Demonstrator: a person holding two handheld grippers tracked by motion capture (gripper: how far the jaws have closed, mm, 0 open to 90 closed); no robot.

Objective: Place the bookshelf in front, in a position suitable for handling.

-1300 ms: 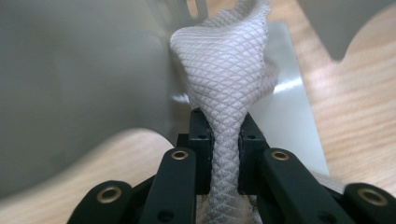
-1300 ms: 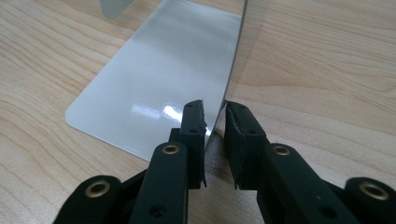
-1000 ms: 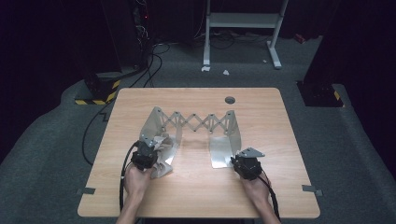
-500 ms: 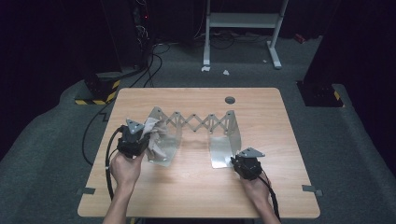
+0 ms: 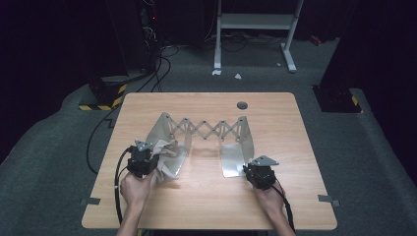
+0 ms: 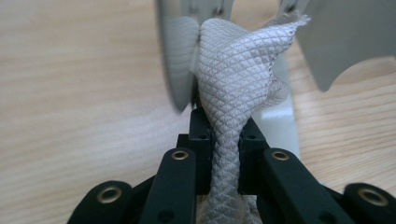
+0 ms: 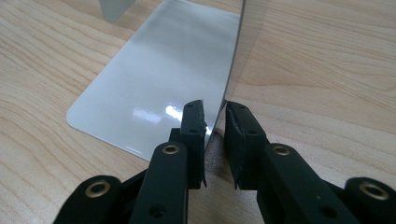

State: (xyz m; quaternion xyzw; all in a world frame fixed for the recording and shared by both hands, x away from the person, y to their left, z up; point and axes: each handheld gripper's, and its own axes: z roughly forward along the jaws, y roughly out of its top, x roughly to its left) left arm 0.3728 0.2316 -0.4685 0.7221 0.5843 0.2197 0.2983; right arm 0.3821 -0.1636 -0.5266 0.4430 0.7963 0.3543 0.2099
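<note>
Pinching a bunched grey quilted cloth (image 6: 233, 84) tight between their black jaws, the left tongs (image 5: 143, 160) held it against the near end plate of an expandable metal rack (image 5: 204, 129), seemingly to wipe that plate. Across from them, the right tongs (image 5: 259, 173) had their jaws nearly closed around the upright edge of the rack's other end plate (image 7: 159, 88), probably to steady the rack on the wooden surface (image 5: 295, 128) while the cloth worked.
</note>
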